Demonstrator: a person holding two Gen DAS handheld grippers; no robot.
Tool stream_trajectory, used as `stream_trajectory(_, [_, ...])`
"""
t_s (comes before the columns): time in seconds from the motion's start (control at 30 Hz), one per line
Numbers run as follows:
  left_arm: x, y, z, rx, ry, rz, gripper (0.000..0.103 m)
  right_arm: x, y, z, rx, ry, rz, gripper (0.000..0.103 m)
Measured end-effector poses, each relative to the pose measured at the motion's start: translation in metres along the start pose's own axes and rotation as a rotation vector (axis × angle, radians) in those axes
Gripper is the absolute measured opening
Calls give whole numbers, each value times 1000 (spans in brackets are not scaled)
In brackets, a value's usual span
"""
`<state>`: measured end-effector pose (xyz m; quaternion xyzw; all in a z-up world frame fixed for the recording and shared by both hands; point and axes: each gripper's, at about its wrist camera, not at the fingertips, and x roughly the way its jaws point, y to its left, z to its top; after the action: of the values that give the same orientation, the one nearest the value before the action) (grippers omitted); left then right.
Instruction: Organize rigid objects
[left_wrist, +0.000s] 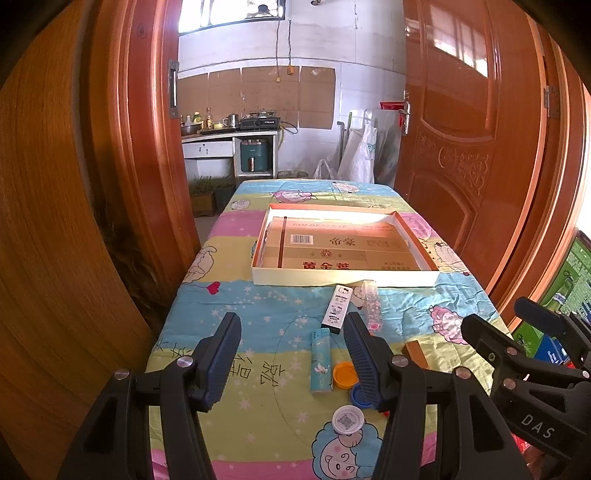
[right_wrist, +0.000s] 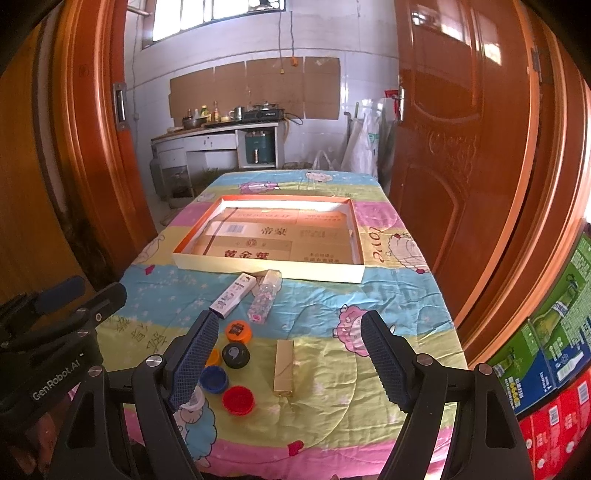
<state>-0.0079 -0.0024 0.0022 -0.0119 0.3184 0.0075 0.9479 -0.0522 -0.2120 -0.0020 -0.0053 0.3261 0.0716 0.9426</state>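
Nearest, a red plastic bottle cap and gold rectangular box lie between the right gripper's open, empty jaws, the left gripper likewise open, the shallow cardboard tray far across the table.

Shallow tray empty; lighters, caps, gold box flat, scattered just before it.

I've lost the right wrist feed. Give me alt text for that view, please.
The open right gripper hovers above a gold rectangular box on a cartoon-print cloth, holding nothing. Left of the box lie red, black, orange and blue bottle caps; farther back stands a shallow empty tray.
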Motion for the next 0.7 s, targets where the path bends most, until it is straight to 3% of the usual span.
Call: stream_trajectory(0.7, [-2,0,0,-5,-2,-8,58,0,1,0,-1,0,0,81])
